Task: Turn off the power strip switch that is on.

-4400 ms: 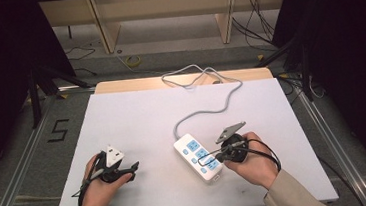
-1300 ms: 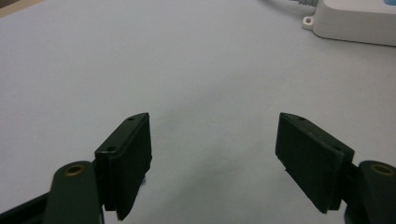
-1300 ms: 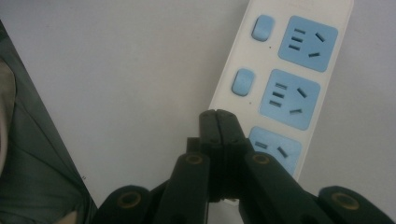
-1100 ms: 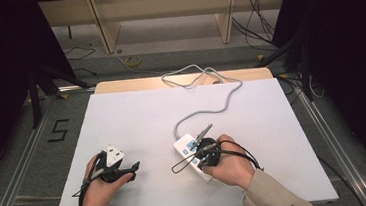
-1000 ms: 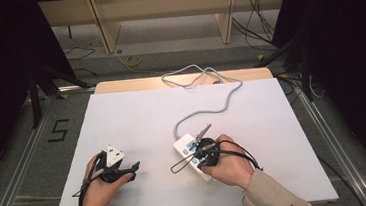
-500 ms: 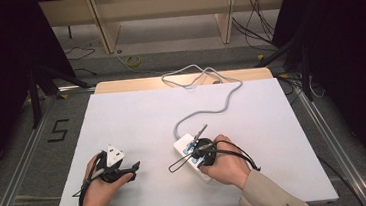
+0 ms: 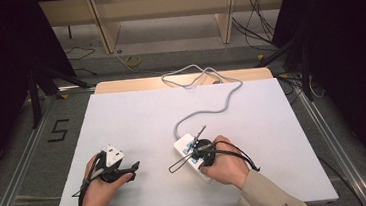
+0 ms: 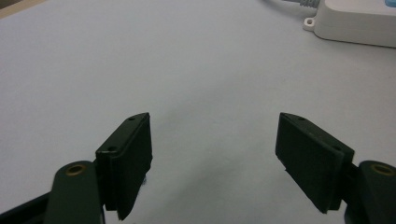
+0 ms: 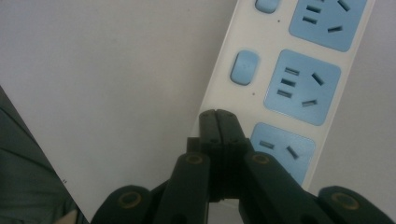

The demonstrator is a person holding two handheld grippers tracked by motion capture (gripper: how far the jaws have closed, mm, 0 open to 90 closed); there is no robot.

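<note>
White power strip (image 7: 191, 152) with blue sockets lies on the white table (image 7: 137, 122), directly beneath the right gripper (image 9: 218, 116), whose jaws are pressed together. Left gripper (image 8: 215, 158) rests well apart, jaws spread, holding nothing. Dark floor surrounds the table.

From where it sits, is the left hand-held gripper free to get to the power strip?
Probably yes: the left hand-held gripper is open, with bare table between it and the power strip.

My tongs' jaws are matt black; the strip (image 9: 299, 70) looks smooth, glossy white plastic on my matt table (image 7: 136, 112).
</note>
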